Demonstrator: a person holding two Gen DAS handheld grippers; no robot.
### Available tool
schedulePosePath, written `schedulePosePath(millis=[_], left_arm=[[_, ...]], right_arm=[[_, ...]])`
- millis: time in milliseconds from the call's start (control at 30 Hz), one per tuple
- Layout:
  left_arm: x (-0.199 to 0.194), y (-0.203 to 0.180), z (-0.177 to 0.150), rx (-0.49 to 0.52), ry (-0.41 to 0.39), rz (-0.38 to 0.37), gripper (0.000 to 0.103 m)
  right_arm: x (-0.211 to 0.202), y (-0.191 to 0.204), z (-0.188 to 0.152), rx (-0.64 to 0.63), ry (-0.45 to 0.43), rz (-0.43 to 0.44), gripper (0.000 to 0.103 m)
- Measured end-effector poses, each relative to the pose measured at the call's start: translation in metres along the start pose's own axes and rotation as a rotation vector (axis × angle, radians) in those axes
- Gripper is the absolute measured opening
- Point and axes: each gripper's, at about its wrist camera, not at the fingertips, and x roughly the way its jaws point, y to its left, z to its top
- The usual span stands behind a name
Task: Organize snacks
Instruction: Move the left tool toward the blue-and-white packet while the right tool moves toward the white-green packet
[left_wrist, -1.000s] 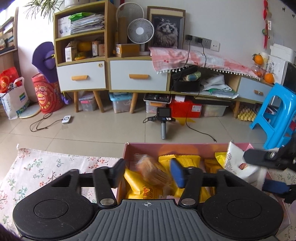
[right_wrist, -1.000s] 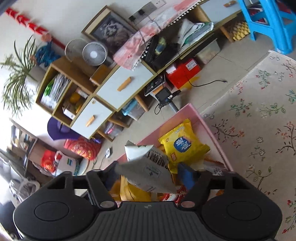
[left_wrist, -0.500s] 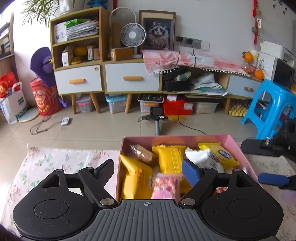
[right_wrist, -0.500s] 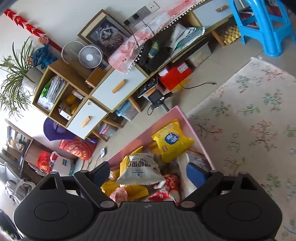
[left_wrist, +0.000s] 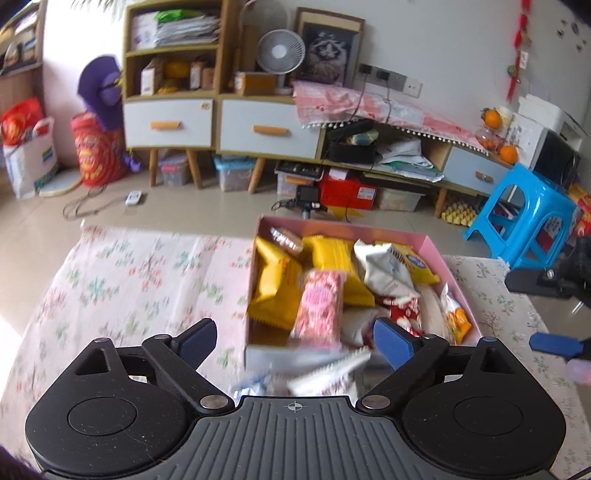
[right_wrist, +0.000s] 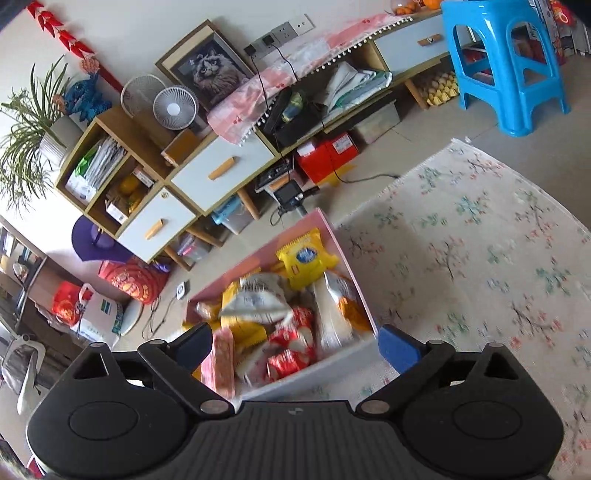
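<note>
The left gripper, black with blue pads, has its jaws spreading apart with nothing pressed between the pads. Just past it, on the flowered table cloth, lie blurred white crinkled wrappers outside the near wall of the box. The right gripper is likewise opening, its pads touching nothing; the box sits beyond the gap between them.

The shallow pink cardboard box holds the snacks in a loose heap. A pink speckled packet leans against the near wall, partly over a yellow pouch. Beside these lie red-and-white wrapped sweets, a long white packet with an orange patch, a crumpled white-and-grey bag, a yellow packet with a blue round label and, at the far left corner, a brown biscuit in clear wrap. The heap rises above the rim in places.

At the right edge of the left view, the right gripper's blue pad and black frame hover above the cloth, apart from the box.

Beyond the table, a small black camera on a stand is on the tiled floor, cables trailing. A bright blue plastic stool stands to the right. Along the wall runs a low wooden cabinet with white drawers, bearing a small white fan and a framed cat picture.
</note>
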Motion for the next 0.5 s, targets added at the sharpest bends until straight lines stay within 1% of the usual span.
schedulePosePath(millis=[100, 300, 433, 500], left_arm=[[-0.009, 0.008, -0.009, -0.021, 0.012, 0.011, 0.096], [-0.019, 0.02, -0.027, -0.018, 0.04, 0.039, 0.096], [-0.025, 0.026, -0.04, 0.014, 0.031, 0.034, 0.097], [-0.026, 0.029, -0.046, 0.035, 0.033, 0.047, 0.097]], right_arm=[[-0.01, 0.002, -0.012, -0.047, 0.012, -0.026, 0.089], [-0.017, 0.006, -0.025, -0.115, 0.022, -0.036, 0.09], [-0.016, 0.002, -0.041, -0.166, 0.027, -0.043, 0.091], [-0.015, 0.002, -0.051, -0.222, 0.028, -0.046, 0.091]])
